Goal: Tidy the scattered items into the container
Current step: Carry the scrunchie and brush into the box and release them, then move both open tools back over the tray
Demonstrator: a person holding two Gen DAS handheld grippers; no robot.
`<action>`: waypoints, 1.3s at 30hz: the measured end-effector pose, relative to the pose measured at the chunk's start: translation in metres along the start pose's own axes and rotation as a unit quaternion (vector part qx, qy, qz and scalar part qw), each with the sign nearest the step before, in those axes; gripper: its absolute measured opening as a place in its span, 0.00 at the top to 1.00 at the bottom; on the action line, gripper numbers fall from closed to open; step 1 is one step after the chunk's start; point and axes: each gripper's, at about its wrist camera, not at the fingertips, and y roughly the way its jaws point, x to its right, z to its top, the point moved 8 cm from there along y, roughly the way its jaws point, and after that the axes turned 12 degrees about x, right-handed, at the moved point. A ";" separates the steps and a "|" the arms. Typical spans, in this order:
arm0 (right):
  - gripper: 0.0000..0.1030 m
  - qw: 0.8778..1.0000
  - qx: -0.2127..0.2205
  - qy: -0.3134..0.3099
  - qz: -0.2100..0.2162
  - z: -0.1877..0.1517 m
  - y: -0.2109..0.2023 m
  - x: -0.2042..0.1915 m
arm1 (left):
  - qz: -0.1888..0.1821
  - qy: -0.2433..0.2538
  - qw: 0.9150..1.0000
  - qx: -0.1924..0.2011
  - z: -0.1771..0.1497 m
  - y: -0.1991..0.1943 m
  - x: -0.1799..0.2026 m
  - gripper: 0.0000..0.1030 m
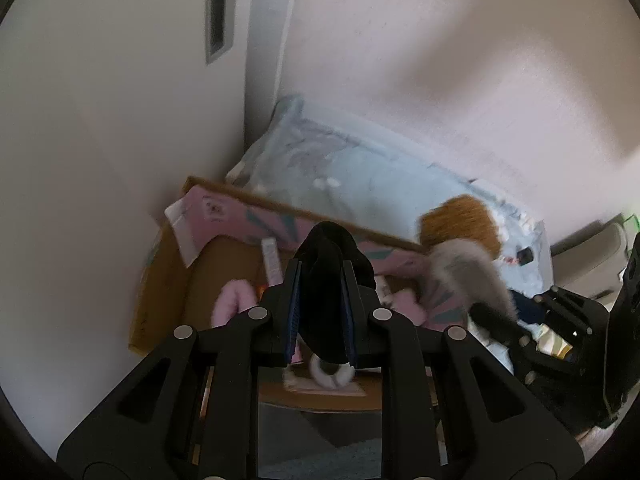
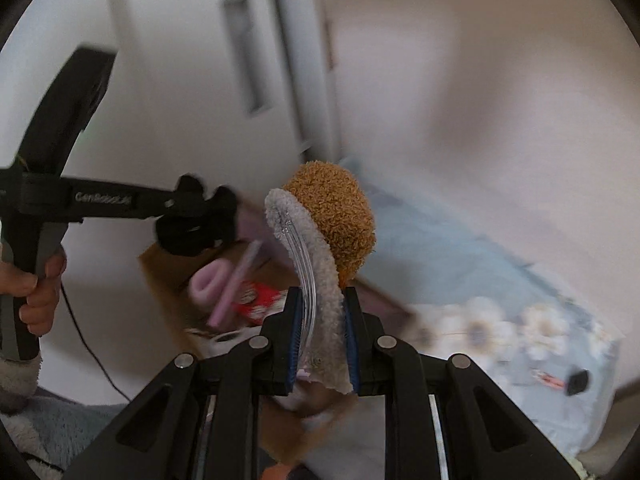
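Note:
My left gripper (image 1: 320,312) is shut on a black cloth item (image 1: 328,280) and holds it above the open cardboard box (image 1: 160,280). It also shows in the right wrist view (image 2: 196,224), over the box (image 2: 160,276). My right gripper (image 2: 320,336) is shut on a fuzzy grey headband (image 2: 316,264) with a brown plush ball (image 2: 336,216), held up beside the box. The headband also shows in the left wrist view (image 1: 464,272). Inside the box lie a pink roll (image 2: 208,280), a pink stick (image 2: 236,280) and a red packet (image 2: 256,300).
A light blue pillow (image 1: 360,176) lies behind the box against the white wall. A floral blue cushion (image 2: 520,320) sits to the right. A door with a narrow window (image 2: 244,56) stands behind. A grey rug (image 2: 60,432) covers the floor at lower left.

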 end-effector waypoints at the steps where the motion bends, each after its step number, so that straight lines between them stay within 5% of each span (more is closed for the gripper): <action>1: 0.82 1.000 -0.008 -0.001 0.009 -0.003 0.008 -0.009 | 0.004 0.004 1.000 -0.005 -0.004 0.002 -0.002 0.85; 10: 0.82 0.997 -0.073 0.007 0.027 -0.026 0.035 -0.031 | -0.005 0.014 0.998 -0.053 -0.039 0.027 -0.018 0.84; 13: 0.82 0.996 -0.090 0.008 0.027 -0.035 0.046 -0.035 | -0.002 0.015 0.998 -0.058 -0.037 0.026 -0.018 0.54; 15: 0.71 0.995 -0.101 0.002 0.017 -0.041 0.058 -0.041 | 0.016 0.023 0.999 -0.046 -0.032 0.022 -0.020 0.23; 16: 0.64 0.994 -0.106 -0.007 -0.002 -0.043 0.061 -0.040 | 0.018 0.026 0.999 -0.038 -0.029 0.020 -0.020 0.21; 18: 0.41 0.994 -0.104 -0.025 -0.033 -0.044 0.061 -0.037 | 0.021 0.034 0.999 -0.021 -0.023 0.013 -0.019 0.18; 21: 0.37 0.996 -0.079 -0.027 -0.042 -0.039 0.056 -0.033 | 0.026 0.040 0.999 -0.016 -0.018 0.011 -0.019 0.16; 39: 0.37 0.996 -0.078 -0.001 -0.049 -0.033 0.052 -0.025 | 0.028 0.079 0.996 -0.015 -0.003 0.016 -0.002 0.16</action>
